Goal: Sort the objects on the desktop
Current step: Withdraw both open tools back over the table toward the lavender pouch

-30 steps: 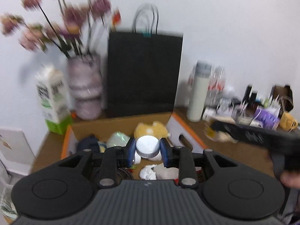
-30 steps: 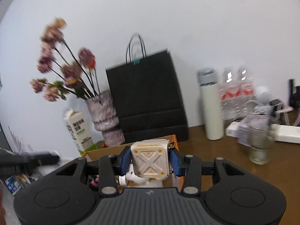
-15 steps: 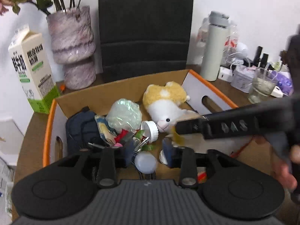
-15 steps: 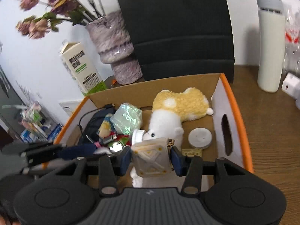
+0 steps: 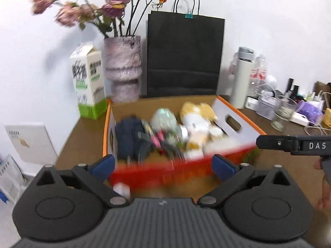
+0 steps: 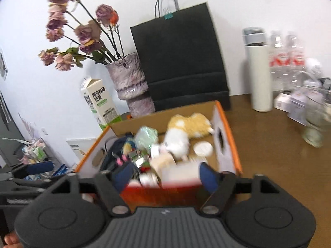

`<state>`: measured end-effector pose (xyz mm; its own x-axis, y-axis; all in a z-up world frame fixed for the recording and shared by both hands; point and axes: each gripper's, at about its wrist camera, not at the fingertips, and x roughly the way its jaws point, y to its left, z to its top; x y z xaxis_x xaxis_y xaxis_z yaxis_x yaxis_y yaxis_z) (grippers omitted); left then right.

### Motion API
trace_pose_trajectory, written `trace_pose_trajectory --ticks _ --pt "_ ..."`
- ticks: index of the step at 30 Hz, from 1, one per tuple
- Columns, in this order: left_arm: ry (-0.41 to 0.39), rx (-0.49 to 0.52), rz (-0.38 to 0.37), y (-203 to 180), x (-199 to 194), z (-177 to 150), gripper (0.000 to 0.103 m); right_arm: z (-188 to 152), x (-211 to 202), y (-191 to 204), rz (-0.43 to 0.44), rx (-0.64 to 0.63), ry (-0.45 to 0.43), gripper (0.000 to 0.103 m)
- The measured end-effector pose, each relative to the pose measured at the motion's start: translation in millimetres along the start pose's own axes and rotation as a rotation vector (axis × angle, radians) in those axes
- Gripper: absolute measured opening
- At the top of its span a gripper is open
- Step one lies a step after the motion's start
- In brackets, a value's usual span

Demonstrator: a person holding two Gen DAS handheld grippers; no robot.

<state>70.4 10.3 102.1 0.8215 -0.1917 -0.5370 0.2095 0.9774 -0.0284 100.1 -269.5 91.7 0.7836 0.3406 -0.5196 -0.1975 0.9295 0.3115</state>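
Observation:
An orange-rimmed cardboard box (image 5: 238, 111) (image 6: 225, 124) sits on the brown desk, holding a yellow-and-white plush toy (image 5: 198, 119) (image 6: 184, 132), a dark pouch (image 5: 130, 136), a crumpled green wrapper (image 5: 163, 117), a white round lid (image 6: 203, 147) and a cream square gadget (image 6: 163, 162). My left gripper (image 5: 163, 164) is open and empty just in front of the box's near wall. My right gripper (image 6: 165, 175) is open and empty over the box's near edge. The right gripper also shows in the left wrist view (image 5: 293, 144) at the right.
Behind the box stand a milk carton (image 5: 89, 84) (image 6: 101, 103), a vase of dried roses (image 5: 123, 68) (image 6: 132, 84) and a black paper bag (image 5: 184, 53) (image 6: 180, 62). A white thermos (image 5: 241, 80) (image 6: 259, 70), a glass (image 5: 282, 113) (image 6: 314, 128) and clutter lie to the right.
Both grippers opened: the left let go of the white round lid, the right let go of the cream gadget, both now in the box. Both grippers pulled back and tilted up.

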Motion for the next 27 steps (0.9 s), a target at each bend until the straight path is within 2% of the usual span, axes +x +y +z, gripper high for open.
trace_pose_trajectory --ticks 3,6,9,12,14,19,27 --pt "-0.046 -0.009 0.036 -8.5 -28.6 -40.7 0.103 -44.5 -20.7 -5.7 -0.037 0.013 0.027 0.080" --pt "-0.043 -0.065 0.015 -12.0 -43.8 -70.6 0.103 -81.7 -29.8 -8.5 -0.078 0.039 0.075 0.080" --pt "-0.018 -0.095 0.024 -15.4 -49.8 -88.4 0.103 -107.7 -36.4 -4.0 -0.110 0.037 0.097 0.080" --pt "-0.026 -0.056 0.075 -22.6 -52.4 -97.6 0.103 -125.4 -49.6 0.2 -0.107 0.023 0.092 0.084" --pt "-0.031 -0.032 0.095 -27.0 -52.4 -101.3 0.103 -133.9 -57.5 -0.1 -0.100 0.019 0.078 0.087" --pt "-0.010 -0.067 0.089 -26.1 -49.6 -104.1 0.103 -145.1 -68.8 -5.2 -0.111 0.015 0.066 0.090" --pt "-0.009 -0.071 0.087 -23.2 -51.1 -105.4 0.103 -147.2 -69.7 -6.8 -0.115 0.004 0.059 0.091"
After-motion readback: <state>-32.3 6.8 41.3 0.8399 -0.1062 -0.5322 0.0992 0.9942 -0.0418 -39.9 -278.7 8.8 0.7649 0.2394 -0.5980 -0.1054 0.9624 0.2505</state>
